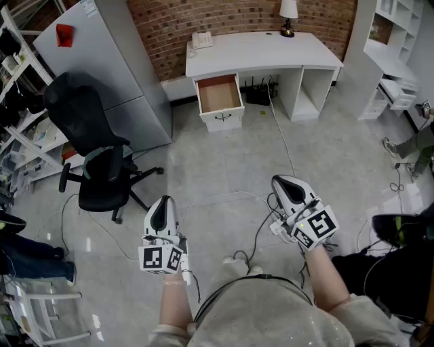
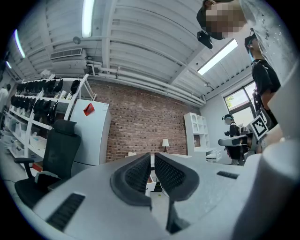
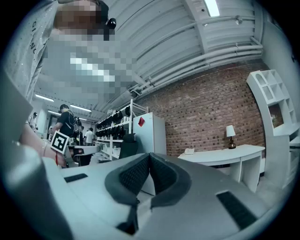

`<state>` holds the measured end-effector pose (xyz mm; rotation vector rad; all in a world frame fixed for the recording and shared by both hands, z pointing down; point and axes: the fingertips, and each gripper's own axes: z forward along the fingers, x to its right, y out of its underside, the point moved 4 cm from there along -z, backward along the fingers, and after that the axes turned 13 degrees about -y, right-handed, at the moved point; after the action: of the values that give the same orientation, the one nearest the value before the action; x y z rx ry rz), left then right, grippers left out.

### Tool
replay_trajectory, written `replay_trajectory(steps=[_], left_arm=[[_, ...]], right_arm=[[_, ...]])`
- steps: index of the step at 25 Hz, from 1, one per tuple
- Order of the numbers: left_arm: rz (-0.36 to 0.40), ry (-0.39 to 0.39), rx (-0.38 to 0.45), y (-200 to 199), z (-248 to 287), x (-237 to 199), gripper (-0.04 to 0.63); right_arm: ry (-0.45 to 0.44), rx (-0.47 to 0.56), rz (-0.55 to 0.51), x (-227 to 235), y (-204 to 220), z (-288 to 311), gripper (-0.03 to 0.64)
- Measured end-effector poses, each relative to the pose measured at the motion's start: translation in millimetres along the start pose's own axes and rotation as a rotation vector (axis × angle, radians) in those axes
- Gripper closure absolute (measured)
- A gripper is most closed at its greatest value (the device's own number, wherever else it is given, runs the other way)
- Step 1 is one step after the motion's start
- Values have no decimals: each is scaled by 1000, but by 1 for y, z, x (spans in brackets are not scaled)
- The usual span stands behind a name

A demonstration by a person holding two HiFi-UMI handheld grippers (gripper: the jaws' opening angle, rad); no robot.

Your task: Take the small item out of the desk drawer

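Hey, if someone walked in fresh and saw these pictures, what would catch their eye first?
The white desk stands against the red brick wall at the far end, its wooden-lined drawer pulled open. Nearer, at left, sits a black office chair; in the foreground the left gripper and right gripper are both shut, holding nothing.
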<state>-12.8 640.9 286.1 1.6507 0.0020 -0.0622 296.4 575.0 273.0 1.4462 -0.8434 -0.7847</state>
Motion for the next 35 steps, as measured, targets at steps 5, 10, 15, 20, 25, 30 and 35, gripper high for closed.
replay_trajectory(steps=[5,10,15,20,25,30,35], left_arm=[[-15,-32,3,0,-3,-18,568],[-15,-57,-6,8,-10,-29,568],[-22,-89,-2,14,-10,-35,568],[-27,-88,-12,28,31,-44,568],[-39,-55,-17,49,108,-53,568],[-55,-12,-53,57,191,-67,568],[-48,35,-67,55,257,-81,568]], right_arm=[[-16,6,-3,-9,3,14,612],[-21,4,9,-11,9,23,612],[-48,-20,-1,-5,17,30,612],[-57,-33,17,19,30,52,611],[-41,-53,12,66,43,95,609],[13,-75,53,119,47,145,541],[53,-80,122,159,54,186,511]])
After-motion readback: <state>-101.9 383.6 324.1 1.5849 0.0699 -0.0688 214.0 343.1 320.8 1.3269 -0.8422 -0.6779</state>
